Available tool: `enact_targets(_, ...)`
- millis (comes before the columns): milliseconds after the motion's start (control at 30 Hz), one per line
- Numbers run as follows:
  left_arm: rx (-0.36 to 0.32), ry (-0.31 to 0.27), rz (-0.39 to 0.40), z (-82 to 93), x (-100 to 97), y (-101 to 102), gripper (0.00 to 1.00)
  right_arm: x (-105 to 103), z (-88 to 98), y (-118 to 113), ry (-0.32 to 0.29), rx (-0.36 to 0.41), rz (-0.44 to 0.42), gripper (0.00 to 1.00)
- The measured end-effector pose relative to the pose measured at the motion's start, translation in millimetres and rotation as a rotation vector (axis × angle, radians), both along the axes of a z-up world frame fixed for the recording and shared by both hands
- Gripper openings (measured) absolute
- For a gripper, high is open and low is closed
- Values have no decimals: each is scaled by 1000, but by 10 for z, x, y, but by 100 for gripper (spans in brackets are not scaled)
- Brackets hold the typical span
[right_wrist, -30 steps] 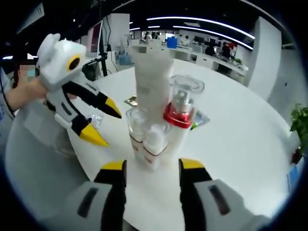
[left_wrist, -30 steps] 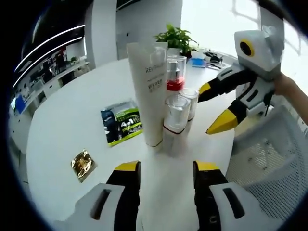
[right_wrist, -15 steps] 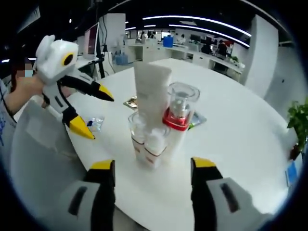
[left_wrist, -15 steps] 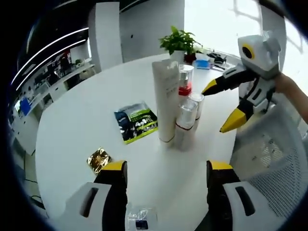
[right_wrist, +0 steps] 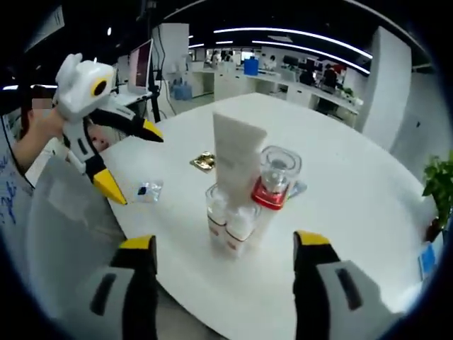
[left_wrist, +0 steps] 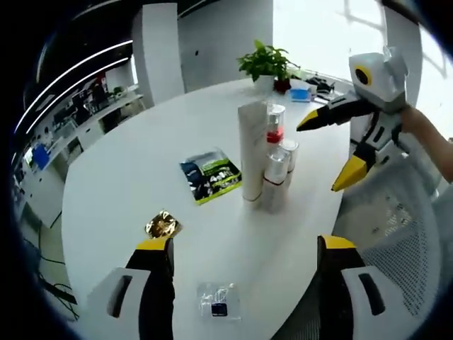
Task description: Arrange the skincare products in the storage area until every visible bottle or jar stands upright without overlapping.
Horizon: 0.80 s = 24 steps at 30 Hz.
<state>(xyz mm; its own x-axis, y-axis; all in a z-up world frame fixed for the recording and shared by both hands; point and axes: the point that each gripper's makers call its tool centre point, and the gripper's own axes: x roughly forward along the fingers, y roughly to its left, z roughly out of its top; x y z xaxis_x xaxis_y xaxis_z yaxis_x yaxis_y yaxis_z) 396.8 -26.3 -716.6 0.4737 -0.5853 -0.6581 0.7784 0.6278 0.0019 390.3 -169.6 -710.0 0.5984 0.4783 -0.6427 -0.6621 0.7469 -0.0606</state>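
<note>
A cluster of skincare products stands upright on the round white table (left_wrist: 120,170). It holds a tall white tube (left_wrist: 251,149), a bottle with a red collar and clear cap (left_wrist: 275,127), and two small clear-capped bottles (left_wrist: 274,180) close against them. My left gripper (left_wrist: 245,244) is open and well short of the cluster, nothing between its jaws. My right gripper (left_wrist: 325,152) hangs open beside the cluster, off the table's edge. In the right gripper view the tube (right_wrist: 237,159), the red-collared bottle (right_wrist: 277,177) and the small bottles (right_wrist: 226,223) stand beyond my open right gripper (right_wrist: 225,241); the left gripper (right_wrist: 133,161) is at the left.
A green sachet (left_wrist: 210,173), a gold sachet (left_wrist: 163,225) and a small clear sachet (left_wrist: 218,303) lie flat on the table. A potted plant (left_wrist: 265,62) and small items sit at the far edge. A white mesh chair (left_wrist: 396,234) stands by the table.
Both grippers have drawn back from the cluster, which now looks smaller and farther off. The jaws of both have spread wider. The products have not moved.
</note>
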Motion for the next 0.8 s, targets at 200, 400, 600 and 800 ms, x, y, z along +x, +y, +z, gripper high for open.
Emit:
enact_targets(200,13,-4,24,39,-27,149,87,-37,43,56,-6,3,26,87)
enact_targets(400,15,7,51,45,-80,293,92,-77,62,114,-12,-2,48,91)
enact_targets(600,10,7,84,87,-106,456,95,-91,73,129,-18,-9,57,93)
enact_targets(800,-6,7,113,127,-121,575,97,-78,114,113,-43,-26,65,98)
